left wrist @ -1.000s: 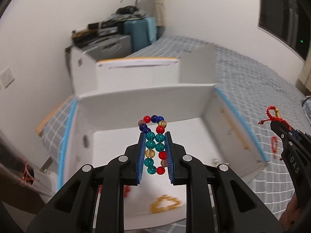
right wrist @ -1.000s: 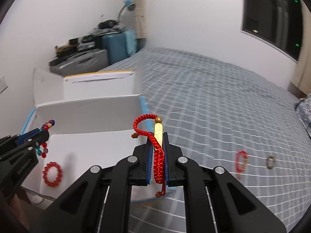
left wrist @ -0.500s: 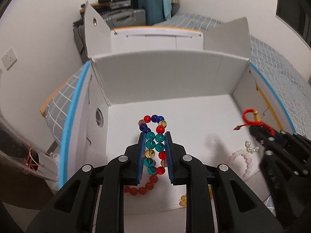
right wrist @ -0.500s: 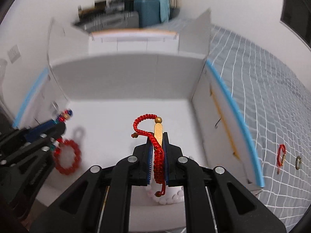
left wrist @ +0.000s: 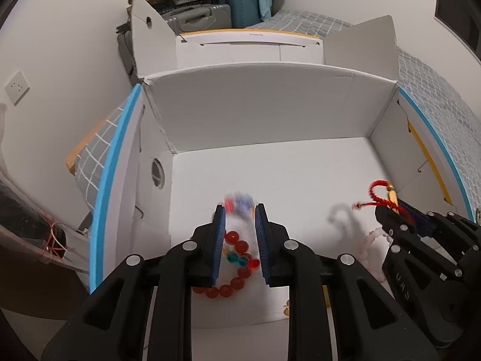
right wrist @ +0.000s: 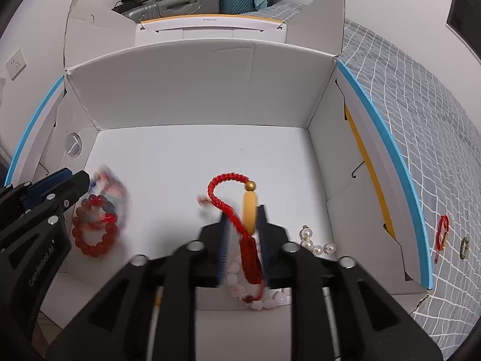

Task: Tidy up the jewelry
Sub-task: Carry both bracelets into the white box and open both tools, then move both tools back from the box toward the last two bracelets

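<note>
Both fisheye views look steeply down, from close above, into the open white cardboard box [left wrist: 270, 114] [right wrist: 204, 90] on the grey checked bed [right wrist: 421, 96]. The left view sits toward the box's left side, the right view toward its right. They share the box floor and the red bead bracelet [left wrist: 237, 258] [right wrist: 93, 228].

Teal suitcase [left wrist: 240, 3] beside grey cases [right wrist: 177, 1] against white wall, wall socket [left wrist: 17, 87], grey checked bedspread [right wrist: 421, 96]
</note>
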A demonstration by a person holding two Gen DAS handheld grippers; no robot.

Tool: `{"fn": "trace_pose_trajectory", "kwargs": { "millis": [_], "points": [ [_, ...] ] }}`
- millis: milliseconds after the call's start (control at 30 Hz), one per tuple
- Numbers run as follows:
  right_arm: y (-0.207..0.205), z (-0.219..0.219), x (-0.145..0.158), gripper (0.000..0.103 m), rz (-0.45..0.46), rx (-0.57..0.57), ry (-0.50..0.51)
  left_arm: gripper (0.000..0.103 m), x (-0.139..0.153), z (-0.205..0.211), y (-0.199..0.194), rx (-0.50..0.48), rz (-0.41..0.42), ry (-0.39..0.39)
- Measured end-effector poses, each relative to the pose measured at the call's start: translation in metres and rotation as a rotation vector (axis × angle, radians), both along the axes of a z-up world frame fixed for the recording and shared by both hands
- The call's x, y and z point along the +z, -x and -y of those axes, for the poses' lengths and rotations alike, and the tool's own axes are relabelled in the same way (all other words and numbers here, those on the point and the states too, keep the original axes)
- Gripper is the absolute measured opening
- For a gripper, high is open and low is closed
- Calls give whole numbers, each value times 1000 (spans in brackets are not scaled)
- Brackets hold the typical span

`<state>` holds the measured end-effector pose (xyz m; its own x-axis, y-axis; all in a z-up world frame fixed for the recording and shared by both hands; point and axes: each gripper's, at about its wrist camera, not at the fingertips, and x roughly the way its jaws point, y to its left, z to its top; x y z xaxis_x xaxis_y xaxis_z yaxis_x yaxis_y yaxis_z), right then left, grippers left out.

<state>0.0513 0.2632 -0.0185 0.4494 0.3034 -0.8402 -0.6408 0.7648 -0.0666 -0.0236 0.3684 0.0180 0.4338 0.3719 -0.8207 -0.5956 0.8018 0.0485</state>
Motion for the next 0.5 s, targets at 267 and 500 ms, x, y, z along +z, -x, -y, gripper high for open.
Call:
{"fn": "trace_pose_trajectory", "kwargs": {
  "millis": [267, 500],
  "points": [
    [9, 9, 15, 69, 66, 18, -29, 49, 11, 4, 5, 19, 18, -40],
    [25, 35, 55, 94, 273, -25, -66, 76, 45, 15, 18, 23, 101, -109]
  ]
}}
